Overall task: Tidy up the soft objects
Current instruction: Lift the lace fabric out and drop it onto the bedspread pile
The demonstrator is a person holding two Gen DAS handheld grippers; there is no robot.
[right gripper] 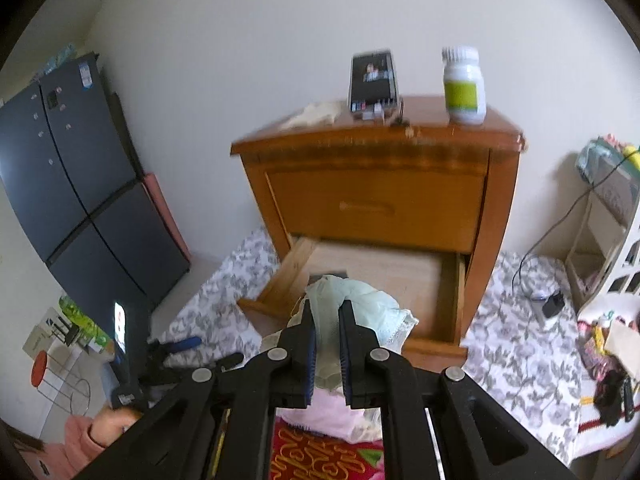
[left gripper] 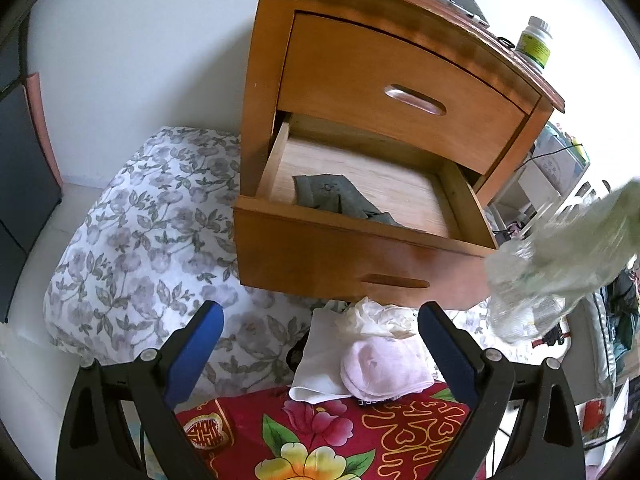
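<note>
A wooden nightstand (left gripper: 400, 80) stands against a white wall, its lower drawer (left gripper: 360, 240) pulled open over floral bedding (left gripper: 152, 240). A grey cloth (left gripper: 340, 200) lies inside. At bottom centre, the left gripper (left gripper: 320, 344) gapes open above a pink garment (left gripper: 384, 364). The right gripper (right gripper: 327, 320) pinches a pale green garment (right gripper: 360, 308) before the drawer; motion blurs it at the left view's right edge.

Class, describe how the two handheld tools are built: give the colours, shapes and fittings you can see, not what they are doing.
Both match. The left tool and right tool have black, angular plastic linkage arms joined by round silver pivot pins. Each finger carries a flat blue pad. No cables or markings show on them.
</note>
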